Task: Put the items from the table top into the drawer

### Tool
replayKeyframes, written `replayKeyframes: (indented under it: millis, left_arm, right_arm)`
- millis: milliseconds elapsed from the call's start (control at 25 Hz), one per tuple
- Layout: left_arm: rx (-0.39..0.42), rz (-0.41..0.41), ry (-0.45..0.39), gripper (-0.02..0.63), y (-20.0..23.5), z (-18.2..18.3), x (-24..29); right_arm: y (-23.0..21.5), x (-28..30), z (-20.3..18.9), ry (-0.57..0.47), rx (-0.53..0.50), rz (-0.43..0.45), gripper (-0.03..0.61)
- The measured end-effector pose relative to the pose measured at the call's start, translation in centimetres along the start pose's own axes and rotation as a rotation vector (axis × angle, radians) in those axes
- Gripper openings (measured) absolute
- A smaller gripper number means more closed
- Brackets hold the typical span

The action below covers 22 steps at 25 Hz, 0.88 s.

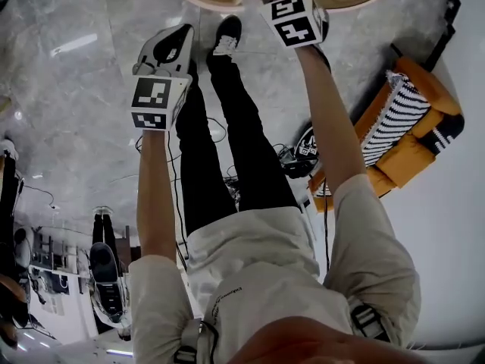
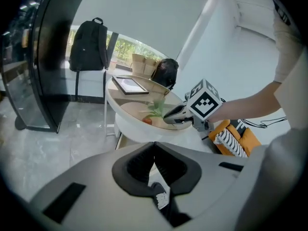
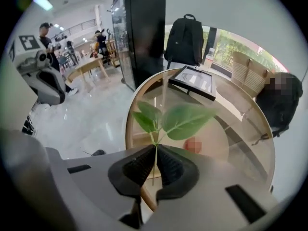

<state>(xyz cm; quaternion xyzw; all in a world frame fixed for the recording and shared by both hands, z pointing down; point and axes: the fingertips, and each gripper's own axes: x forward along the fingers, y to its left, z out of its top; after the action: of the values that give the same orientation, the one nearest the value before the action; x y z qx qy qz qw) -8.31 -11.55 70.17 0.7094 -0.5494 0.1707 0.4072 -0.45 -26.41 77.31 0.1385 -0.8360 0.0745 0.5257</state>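
A green leafy sprig point(image 3: 185, 121) stands up from my right gripper point(image 3: 155, 148), whose pads are shut on its thin stem over the round glass-topped table point(image 3: 262, 129). A small reddish thing point(image 3: 192, 144) lies on the table just behind the leaves. A black-framed tablet point(image 3: 192, 81) rests further back. In the left gripper view the right gripper point(image 2: 168, 115) hangs over the table's near side with the sprig point(image 2: 156, 109) and the reddish thing point(image 2: 147, 121) beside it. My left gripper point(image 2: 154, 144) is shut and holds nothing, off the table's edge over the floor.
A black backpack point(image 2: 89, 40) hangs on a chair behind the table, next to a tall black cabinet point(image 2: 48, 57). Brown paper bags point(image 2: 142, 61) and a dark bag point(image 2: 165, 71) stand at the table's far side. An orange seat with a striped cushion point(image 1: 409, 127) sits to the right.
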Motion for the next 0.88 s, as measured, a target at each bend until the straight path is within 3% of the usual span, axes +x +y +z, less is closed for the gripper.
replayKeyframes:
  millis: [160,520,880]
  left_arm:
    - [0.027,-0.009,0.000,0.021,1.0,0.4,-0.8]
    - [-0.058,0.016,0.004,0.021,2.6,-3.1,-3.1]
    - [-0.121,0.025,-0.003,0.021,5.4,-5.7,-5.5]
  right_arm:
    - [0.5,0.4,0.2,0.010,0.015,-0.038,0.038]
    - [2.2,-0.2,0.7,-0.057,0.030,-0.080,0.037]
    - [8.6,0.7,3.3,-0.081,-0.038,0.003,0.037]
